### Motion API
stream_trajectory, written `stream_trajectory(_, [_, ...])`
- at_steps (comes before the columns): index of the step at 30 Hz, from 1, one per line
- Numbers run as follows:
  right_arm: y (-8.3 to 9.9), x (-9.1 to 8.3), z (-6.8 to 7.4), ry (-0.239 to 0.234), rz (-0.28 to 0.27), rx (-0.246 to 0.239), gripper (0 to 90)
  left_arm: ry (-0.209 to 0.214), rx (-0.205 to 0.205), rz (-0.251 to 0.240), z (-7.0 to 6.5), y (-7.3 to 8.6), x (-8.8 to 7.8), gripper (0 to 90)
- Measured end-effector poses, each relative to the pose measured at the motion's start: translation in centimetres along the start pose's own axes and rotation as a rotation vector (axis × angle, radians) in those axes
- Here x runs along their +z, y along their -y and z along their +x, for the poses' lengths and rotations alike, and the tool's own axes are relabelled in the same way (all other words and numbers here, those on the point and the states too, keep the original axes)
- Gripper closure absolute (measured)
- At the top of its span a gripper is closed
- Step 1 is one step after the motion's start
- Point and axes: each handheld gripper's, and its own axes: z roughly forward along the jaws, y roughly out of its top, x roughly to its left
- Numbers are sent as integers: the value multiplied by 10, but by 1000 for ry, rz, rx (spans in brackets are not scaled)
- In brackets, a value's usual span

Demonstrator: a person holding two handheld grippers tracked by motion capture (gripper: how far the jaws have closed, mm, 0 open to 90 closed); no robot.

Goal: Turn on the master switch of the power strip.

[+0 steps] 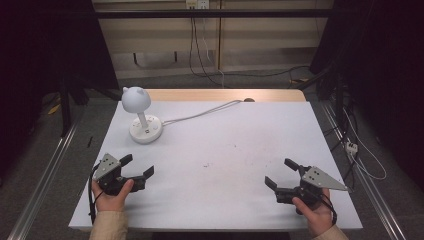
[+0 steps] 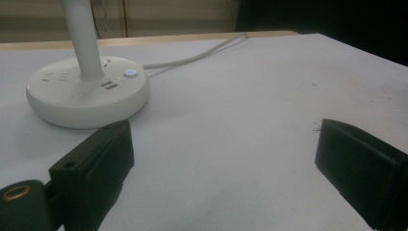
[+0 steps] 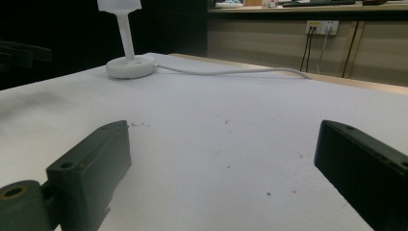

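The white dome-headed desk lamp (image 2: 86, 82) is cut off above its stem in the left gripper view. Its shade (image 3: 119, 5) is cropped in the right gripper view.

No legible text or labels anywhere

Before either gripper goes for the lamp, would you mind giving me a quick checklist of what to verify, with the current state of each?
1. Left gripper open and empty: ok, jaws spread with bare table between them.
2. Right gripper open and empty: ok, same.
3. Desk lamp upright on its round base: ok.
4. Path from the left gripper to the base free: ok, nothing lies between them on the white tabletop.
5. Lamp cable slack: ok, it curves loosely toward the table's far edge.
6. Lamp plugged in or switched on: cannot tell.
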Motion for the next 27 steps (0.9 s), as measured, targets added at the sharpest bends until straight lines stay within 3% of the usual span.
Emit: stream_trajectory(27, [0,-1,0,0,1,0,51,-18,6,7,6,7,-14,61])
